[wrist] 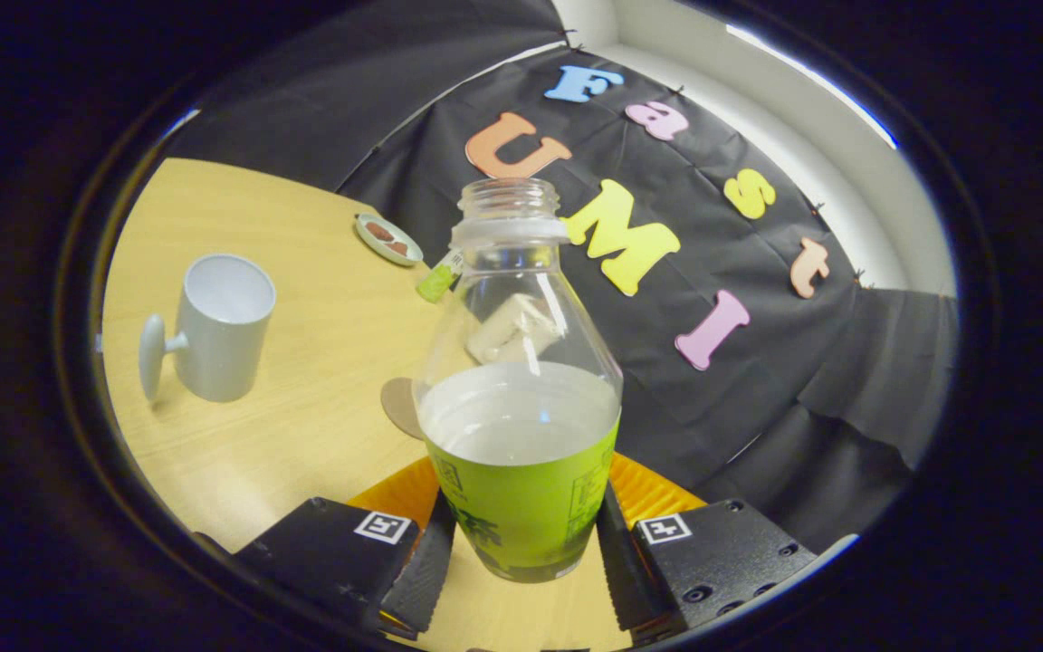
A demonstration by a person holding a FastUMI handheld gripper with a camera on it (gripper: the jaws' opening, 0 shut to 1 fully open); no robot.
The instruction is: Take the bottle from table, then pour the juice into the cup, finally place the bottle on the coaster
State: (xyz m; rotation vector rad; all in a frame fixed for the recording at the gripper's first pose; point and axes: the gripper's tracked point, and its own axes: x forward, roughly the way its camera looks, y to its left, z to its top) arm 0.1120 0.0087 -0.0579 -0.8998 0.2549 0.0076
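A clear, uncapped bottle with a green label stands between my fingers, about half full of pale liquid. My gripper is shut on it, one finger pressing each side of the label. A pale grey cup with a side handle stands on the wooden table, beyond my fingers to the left, and its inside looks empty. A round brown coaster lies just behind the bottle on its left and is partly hidden by it. Whether the bottle's base touches the table is unclear.
A small dish with brown pieces sits far back near the cloth wall. A little green-tipped object lies beside it. Through the bottle's glass I see a beige block. The table's edge runs close behind the bottle on the right.
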